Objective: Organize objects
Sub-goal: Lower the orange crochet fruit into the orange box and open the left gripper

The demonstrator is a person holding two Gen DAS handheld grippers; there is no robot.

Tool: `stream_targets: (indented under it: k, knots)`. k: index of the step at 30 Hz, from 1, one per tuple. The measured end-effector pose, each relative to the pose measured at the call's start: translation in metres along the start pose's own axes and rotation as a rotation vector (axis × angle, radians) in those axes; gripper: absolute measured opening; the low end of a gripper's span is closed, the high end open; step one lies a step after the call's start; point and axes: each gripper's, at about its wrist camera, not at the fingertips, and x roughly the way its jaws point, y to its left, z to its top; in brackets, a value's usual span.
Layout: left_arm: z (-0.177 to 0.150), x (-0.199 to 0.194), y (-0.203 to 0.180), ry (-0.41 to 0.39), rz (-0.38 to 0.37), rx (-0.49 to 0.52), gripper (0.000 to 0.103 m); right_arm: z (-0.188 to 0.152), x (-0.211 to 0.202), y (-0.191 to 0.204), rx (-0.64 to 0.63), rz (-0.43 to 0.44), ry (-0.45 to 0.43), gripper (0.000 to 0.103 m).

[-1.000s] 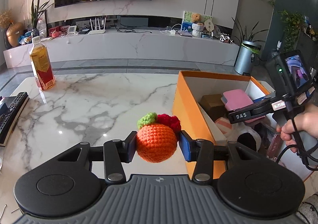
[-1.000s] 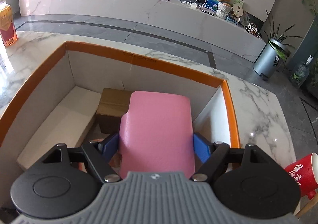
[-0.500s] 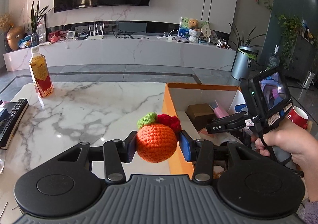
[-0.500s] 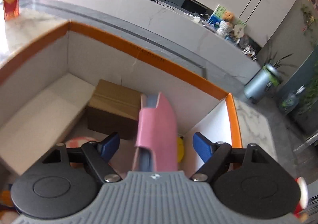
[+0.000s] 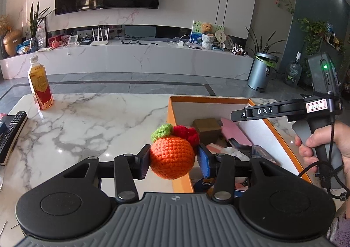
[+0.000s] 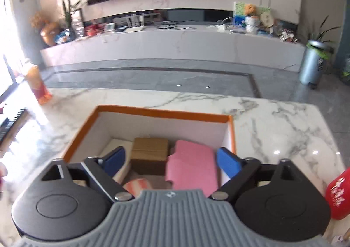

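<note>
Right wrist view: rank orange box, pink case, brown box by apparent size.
1. orange box
2. pink case and brown box: too alike to rank; the case is nearer the camera.

Crocheted yarn orange [image 5: 172, 156]; glossy marble table [image 5: 87, 124]; matt cardboard box [image 6: 161, 113].

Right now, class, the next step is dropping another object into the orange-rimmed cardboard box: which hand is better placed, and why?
Left. Its tool grips the orange crocheted fruit beside the orange-rimmed cardboard box. The right tool holds nothing, its jaws closing above the pink case lying inside.
</note>
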Motion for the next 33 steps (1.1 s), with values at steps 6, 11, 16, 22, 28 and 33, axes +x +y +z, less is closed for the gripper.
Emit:
stream_targets:
  k: [6,11,16,22,28,33]
  knots:
    - [0.002,0.021,-0.013,0.049,-0.055,0.020,0.052,-0.012,-0.007,0.006,-0.066,0.013,0.072,0.062]
    - [0.014,0.059,-0.019,0.167,-0.116,-0.027,0.052,-0.024,-0.022,-0.002,-0.050,0.062,0.071,0.068]
    - [0.026,0.091,-0.039,0.146,-0.085,0.014,0.052,-0.038,-0.015,0.001,-0.074,0.082,0.127,0.073]
    - [0.025,0.132,-0.055,0.234,-0.119,0.032,0.051,-0.047,0.001,0.015,-0.146,0.085,0.188,0.078]
    - [0.019,0.164,-0.061,0.298,-0.160,0.036,0.052,-0.051,-0.002,0.008,-0.154,0.061,0.183,0.083]
    - [0.018,0.171,-0.062,0.288,-0.168,0.029,0.052,-0.049,-0.001,0.008,-0.132,0.056,0.183,0.083]
